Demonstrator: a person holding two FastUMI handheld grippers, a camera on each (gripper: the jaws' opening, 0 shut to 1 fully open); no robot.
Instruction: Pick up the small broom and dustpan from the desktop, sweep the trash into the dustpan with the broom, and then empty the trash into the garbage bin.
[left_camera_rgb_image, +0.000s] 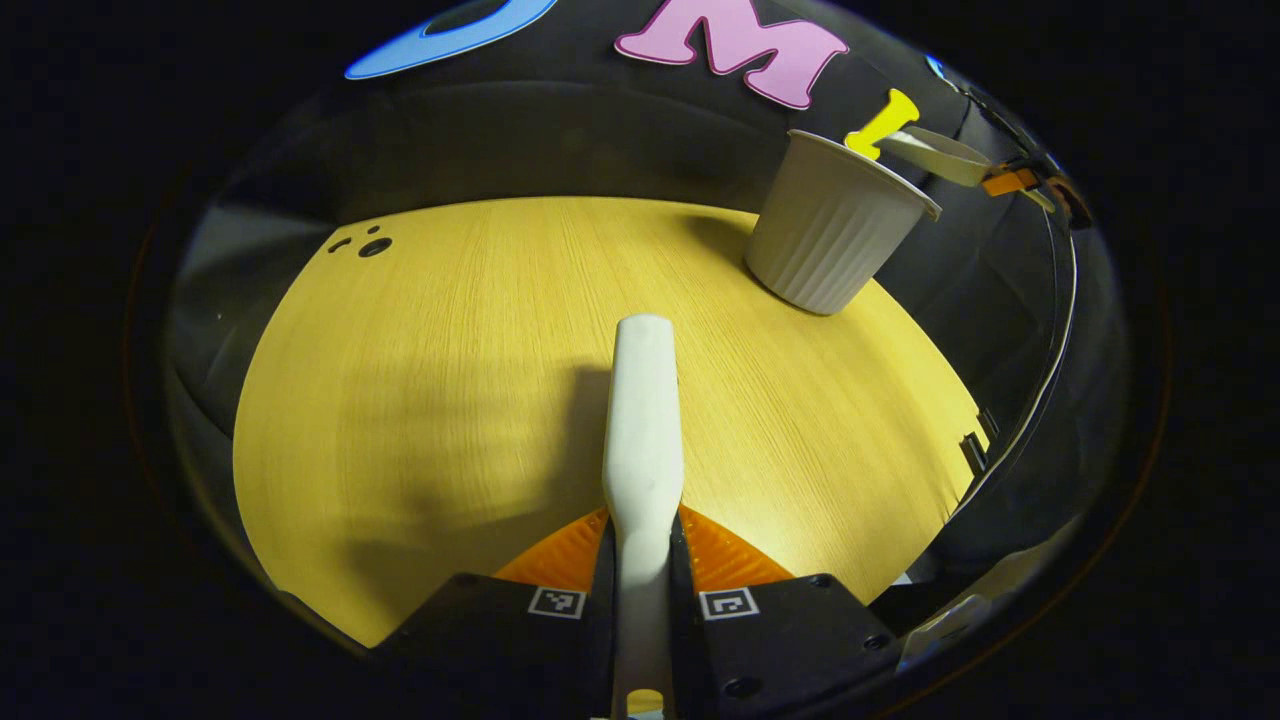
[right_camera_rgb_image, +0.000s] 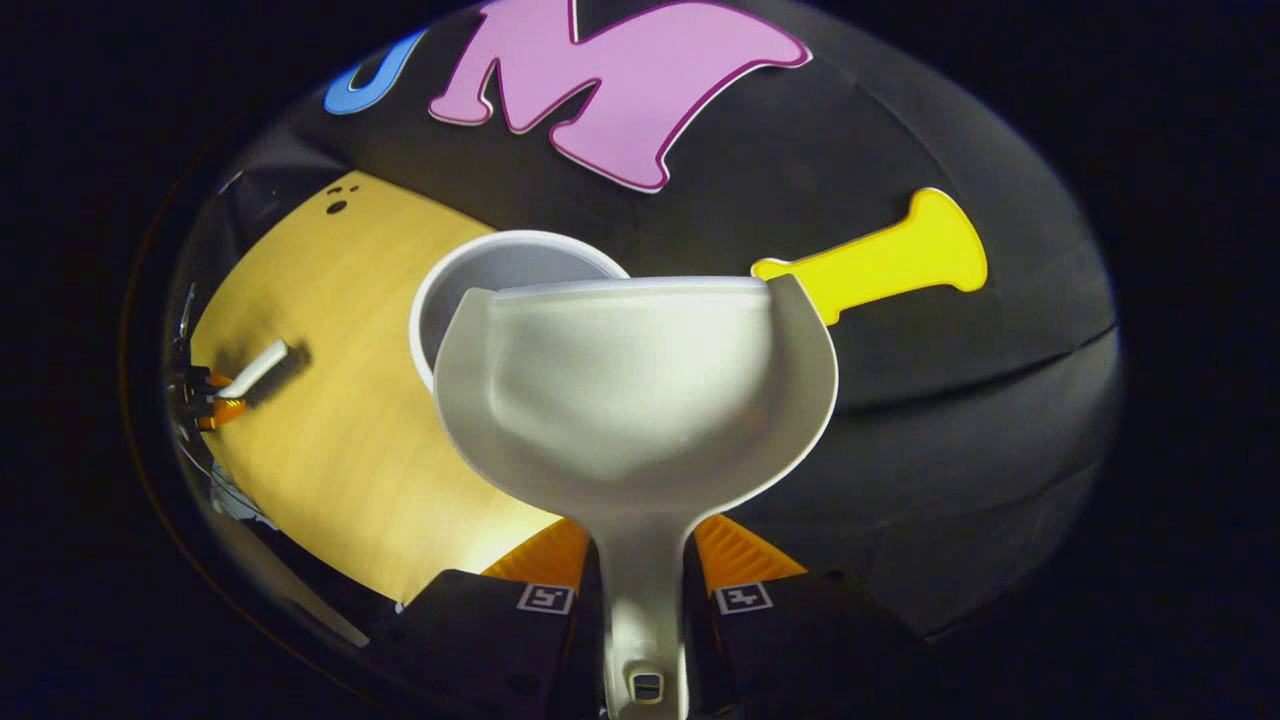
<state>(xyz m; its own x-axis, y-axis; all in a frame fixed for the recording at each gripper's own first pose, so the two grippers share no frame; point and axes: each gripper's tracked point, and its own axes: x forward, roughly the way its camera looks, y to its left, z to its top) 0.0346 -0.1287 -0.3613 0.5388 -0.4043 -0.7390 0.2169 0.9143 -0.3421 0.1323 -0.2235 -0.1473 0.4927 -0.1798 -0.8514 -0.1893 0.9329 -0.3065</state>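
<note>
Fingers (right_camera_rgb_image: 560, 555) clamp dustpan (right_camera_rgb_image: 630, 390); others (left_camera_rgb_image: 570, 555) clamp broom (left_camera_rgb_image: 643, 420).

The tabletop (left_camera_rgb_image: 420, 400) is yellow with a fine wood grain; the garbage bin (left_camera_rgb_image: 830, 235) is pale grey-white with vertical ribs; the dustpan (right_camera_rgb_image: 630, 390) is plain off-white; the broom (left_camera_rgb_image: 643, 420) handle is white.
</note>
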